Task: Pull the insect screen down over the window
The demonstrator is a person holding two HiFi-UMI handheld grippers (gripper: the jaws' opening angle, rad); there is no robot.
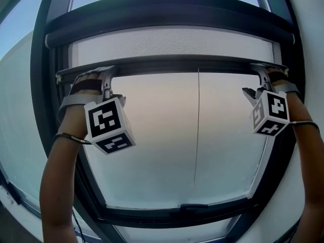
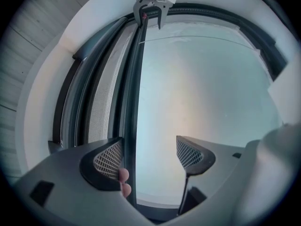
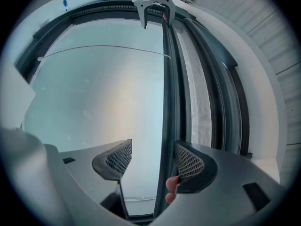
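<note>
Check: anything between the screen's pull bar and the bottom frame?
Nothing visible blocks it. The pull bar sits high, with jaws apart around it on both the left tool and right tool. Below is glass, crossed by one thin line, down to the bottom frame.

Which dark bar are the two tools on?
The thin bar just under the white mesh strip; the left tool and right tool each straddle it, jaws open. The thick top bar has none.

Soft backlight glows through the window (image 1: 152, 135), foreground dim, fisheye edges strongly curved.
</note>
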